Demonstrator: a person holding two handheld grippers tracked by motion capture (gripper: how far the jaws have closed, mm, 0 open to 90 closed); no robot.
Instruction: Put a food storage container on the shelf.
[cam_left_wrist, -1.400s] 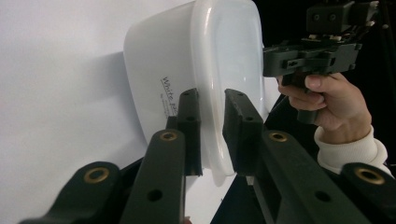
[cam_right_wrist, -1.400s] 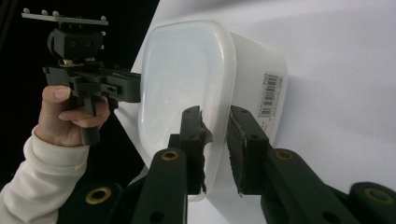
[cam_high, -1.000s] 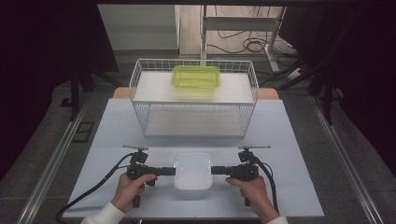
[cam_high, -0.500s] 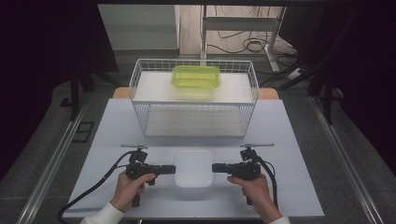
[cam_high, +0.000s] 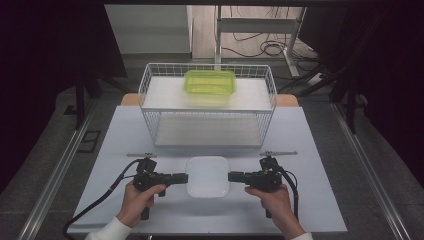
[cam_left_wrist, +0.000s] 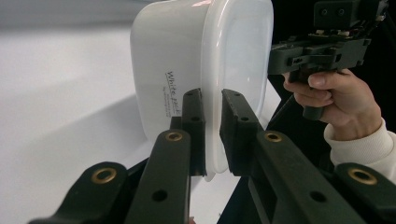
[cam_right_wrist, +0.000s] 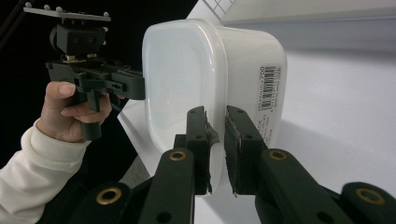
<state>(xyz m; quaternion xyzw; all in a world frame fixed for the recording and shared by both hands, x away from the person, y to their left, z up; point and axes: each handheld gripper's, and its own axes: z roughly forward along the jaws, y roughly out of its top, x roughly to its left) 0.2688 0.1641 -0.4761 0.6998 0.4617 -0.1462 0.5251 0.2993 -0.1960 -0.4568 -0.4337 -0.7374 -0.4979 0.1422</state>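
The lidded white plastic container (cam_high: 207, 176) hangs level between the left gripper (cam_high: 183, 177) and right gripper (cam_high: 233, 176), each nipped nearly closed on the lid rim at opposite ends, with the wire basket (cam_high: 150, 102) straight ahead beyond both.

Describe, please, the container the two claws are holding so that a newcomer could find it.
On the pale table, in front of the white wire basket, sits a white rounded plastic box. Unlike the lime-green box on the basket, it is opaque white, gripped by left claw and right claw.

The white container's (cam_left_wrist: 187, 70) small printed label text is too blurred to read.
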